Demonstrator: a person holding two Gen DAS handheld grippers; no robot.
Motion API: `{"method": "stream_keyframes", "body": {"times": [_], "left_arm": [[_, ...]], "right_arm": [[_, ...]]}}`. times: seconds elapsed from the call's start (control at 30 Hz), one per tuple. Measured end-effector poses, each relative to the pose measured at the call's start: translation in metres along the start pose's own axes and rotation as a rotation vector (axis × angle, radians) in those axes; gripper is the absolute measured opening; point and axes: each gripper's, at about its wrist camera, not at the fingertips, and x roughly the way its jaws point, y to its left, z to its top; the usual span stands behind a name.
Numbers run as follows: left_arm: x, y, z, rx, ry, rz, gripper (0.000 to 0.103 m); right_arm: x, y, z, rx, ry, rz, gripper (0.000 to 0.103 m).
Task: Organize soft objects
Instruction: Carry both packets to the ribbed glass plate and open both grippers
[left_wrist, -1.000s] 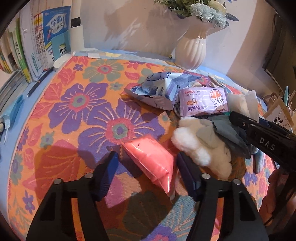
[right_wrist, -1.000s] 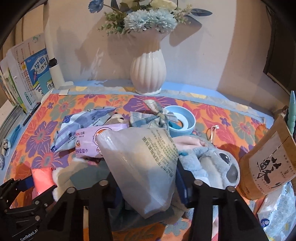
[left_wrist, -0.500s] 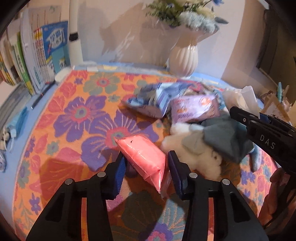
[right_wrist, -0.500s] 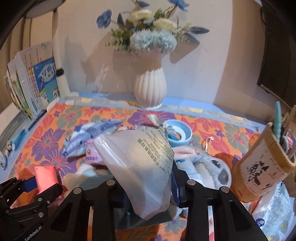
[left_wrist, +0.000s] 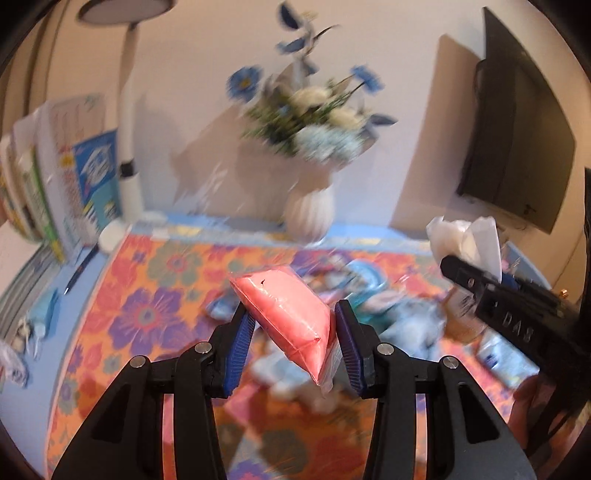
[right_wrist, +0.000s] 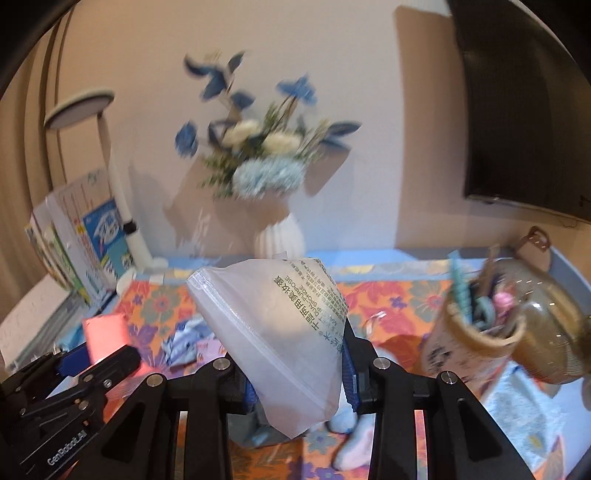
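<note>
My left gripper (left_wrist: 293, 341) is shut on a soft pink packet (left_wrist: 288, 317) and holds it up above the flowered cloth (left_wrist: 147, 314). My right gripper (right_wrist: 297, 373) is shut on a translucent white zip bag (right_wrist: 280, 332) with printed text, also lifted off the table. The pink packet shows at the left of the right wrist view (right_wrist: 105, 332), and the white bag shows at the right of the left wrist view (left_wrist: 469, 236). A blurred pile of soft toys and packets (left_wrist: 369, 314) lies on the cloth below.
A white vase with blue and white flowers (right_wrist: 277, 236) stands at the back by the wall. Books (left_wrist: 55, 192) and a white lamp (left_wrist: 129, 147) stand at the left. A woven pen holder (right_wrist: 476, 332) and a basket (right_wrist: 546, 325) are at the right.
Both grippers have risen from the table with their loads. The left gripper closed on the pink packet and lifted it; the right carried the white bag upward.
</note>
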Motion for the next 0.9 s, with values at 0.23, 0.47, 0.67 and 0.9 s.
{"method": "stream_keyframes", "body": {"times": [0.23, 0.47, 0.67, 0.9], "left_arm": [[-0.013, -0.088, 0.051, 0.091, -0.082, -0.138, 0.041], [0.011, -0.204, 0.086, 0.188, -0.039, -0.355, 0.041], [0.054, -0.278, 0.090, 0.223, 0.082, -0.483, 0.041], [0.085, -0.348, 0.081, 0.266, 0.162, -0.531, 0.042]], "right_arm": [[-0.036, -0.078, 0.023, 0.154, -0.053, -0.157, 0.035], [-0.045, -0.191, 0.022, 0.358, -0.013, -0.322, 0.035], [-0.038, -0.265, 0.003, 0.474, 0.045, -0.396, 0.035], [-0.017, -0.317, -0.014, 0.564, 0.119, -0.429, 0.035]]}}
